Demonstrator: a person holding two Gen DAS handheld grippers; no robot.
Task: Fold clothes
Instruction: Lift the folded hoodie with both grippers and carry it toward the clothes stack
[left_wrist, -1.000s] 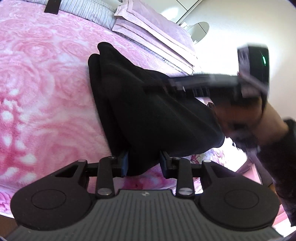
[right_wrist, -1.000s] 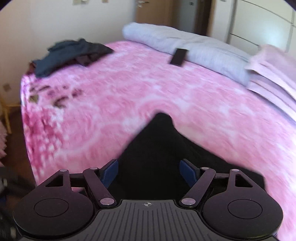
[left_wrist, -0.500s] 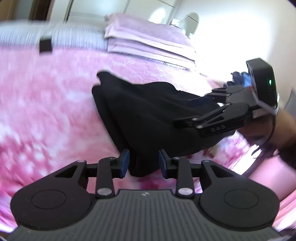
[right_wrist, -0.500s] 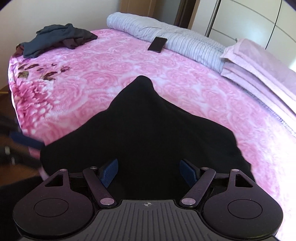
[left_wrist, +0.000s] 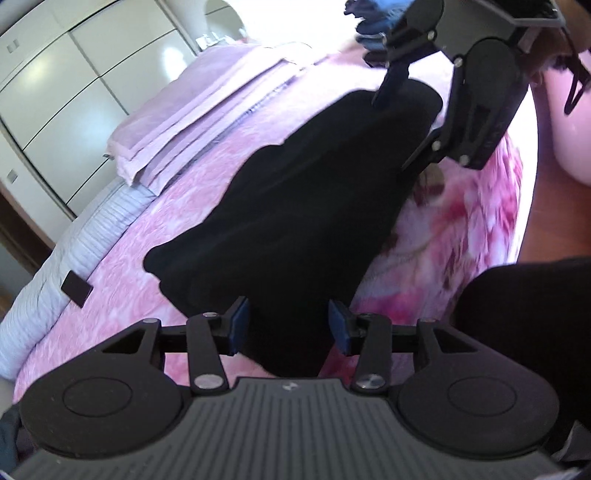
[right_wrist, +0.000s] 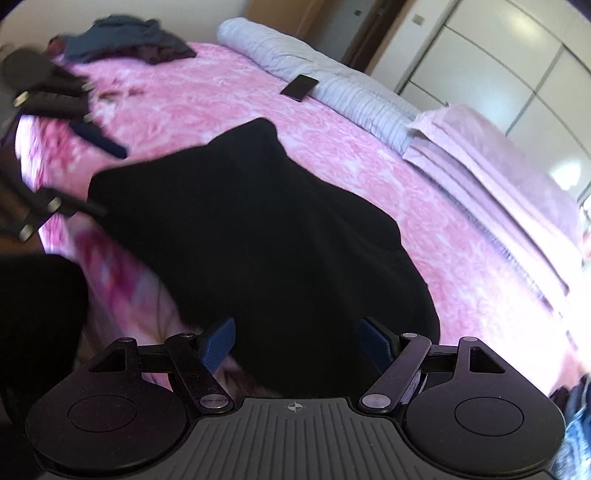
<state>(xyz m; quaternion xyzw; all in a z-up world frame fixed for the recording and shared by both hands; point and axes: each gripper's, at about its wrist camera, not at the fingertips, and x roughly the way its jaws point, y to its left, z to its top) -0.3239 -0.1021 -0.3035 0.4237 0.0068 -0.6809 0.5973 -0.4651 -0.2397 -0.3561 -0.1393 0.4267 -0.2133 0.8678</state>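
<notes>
The left gripper (left_wrist: 286, 328) has just been opening off the black garment (left_wrist: 295, 206), which still lies between its spread pads, while the right gripper (right_wrist: 295, 345) stays wide open, so this fold looks laid down.

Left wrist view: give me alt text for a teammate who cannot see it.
A black garment lies on a pink floral bedspread, one end between the left gripper's just-opened blue pads, which no longer press it. The right gripper stands open over its far end.
</notes>
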